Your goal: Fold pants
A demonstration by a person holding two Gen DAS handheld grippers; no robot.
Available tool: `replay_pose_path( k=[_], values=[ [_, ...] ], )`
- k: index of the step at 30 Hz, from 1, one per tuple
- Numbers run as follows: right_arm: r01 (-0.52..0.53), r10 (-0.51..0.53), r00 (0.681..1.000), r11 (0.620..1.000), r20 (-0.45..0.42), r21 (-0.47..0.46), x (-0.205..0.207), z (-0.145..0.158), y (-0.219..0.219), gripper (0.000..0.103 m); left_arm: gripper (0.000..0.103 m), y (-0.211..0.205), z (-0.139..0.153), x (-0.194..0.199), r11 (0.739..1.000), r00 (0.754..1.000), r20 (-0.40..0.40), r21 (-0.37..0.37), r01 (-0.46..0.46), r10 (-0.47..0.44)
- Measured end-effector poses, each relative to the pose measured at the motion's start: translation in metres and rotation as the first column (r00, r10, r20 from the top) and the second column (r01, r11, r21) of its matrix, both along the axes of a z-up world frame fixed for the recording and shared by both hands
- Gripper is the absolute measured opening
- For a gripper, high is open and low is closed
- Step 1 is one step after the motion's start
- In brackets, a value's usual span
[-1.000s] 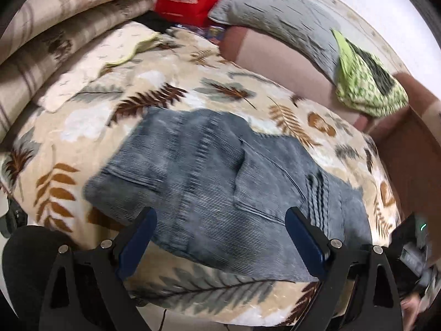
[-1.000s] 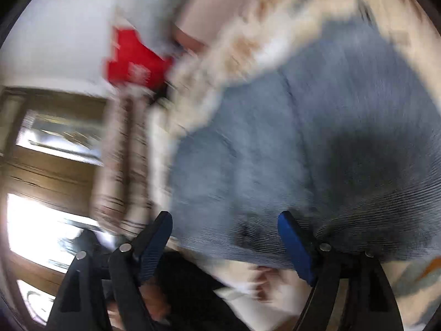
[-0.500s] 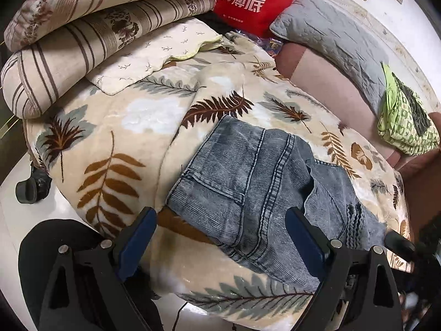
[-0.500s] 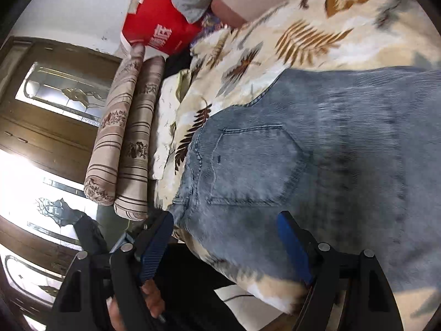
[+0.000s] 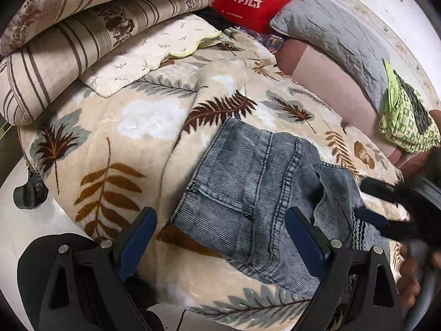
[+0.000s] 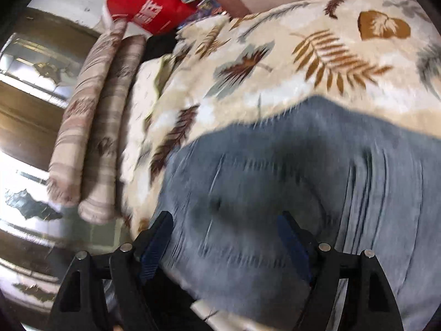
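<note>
Folded blue-grey denim pants (image 5: 248,190) lie on a leaf-print blanket (image 5: 124,143), back pocket facing up. My left gripper (image 5: 220,237) is open and empty, held back over the pants' near edge. My right gripper (image 6: 224,237) is open and close above the pants (image 6: 303,179); this view is motion-blurred. The right gripper also shows blurred at the right edge of the left wrist view (image 5: 397,207), over the pants' right end.
Striped rolled bedding (image 5: 82,27) lies far left, with a cream quilted cloth (image 5: 154,52) beside it. A red bag (image 5: 242,0), a grey pillow (image 5: 336,27) and a green cloth (image 5: 405,121) sit along the back. The floor (image 5: 16,234) is at lower left.
My left gripper has pulled back and swung left, so the pants look smaller. My right gripper has moved down closer over the pants. Both stay open.
</note>
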State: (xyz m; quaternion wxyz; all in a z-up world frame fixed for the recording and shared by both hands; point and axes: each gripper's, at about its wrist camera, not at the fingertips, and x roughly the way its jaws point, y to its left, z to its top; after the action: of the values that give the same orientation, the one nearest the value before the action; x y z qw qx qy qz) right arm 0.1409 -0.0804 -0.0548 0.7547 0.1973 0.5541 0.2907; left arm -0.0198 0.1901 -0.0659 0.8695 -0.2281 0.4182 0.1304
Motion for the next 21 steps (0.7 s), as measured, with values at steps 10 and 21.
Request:
replay_pose_path(
  k=[10,21],
  values=[
    [0.107,-0.098,0.992,0.988,-0.082,0.115,0.020,-0.009,-0.044,0.086,0.094,0.020,-0.022,-0.015,0.975,0.998,-0.012,-0.215,-0.062,0.061],
    [-0.015,0.047,0.990,0.971,-0.130,0.240,-0.027,-0.023,-0.044,0.086,0.093,0.019,-0.051,-0.001,0.875,0.993,-0.052,-0.470,-0.116,0.104]
  ],
)
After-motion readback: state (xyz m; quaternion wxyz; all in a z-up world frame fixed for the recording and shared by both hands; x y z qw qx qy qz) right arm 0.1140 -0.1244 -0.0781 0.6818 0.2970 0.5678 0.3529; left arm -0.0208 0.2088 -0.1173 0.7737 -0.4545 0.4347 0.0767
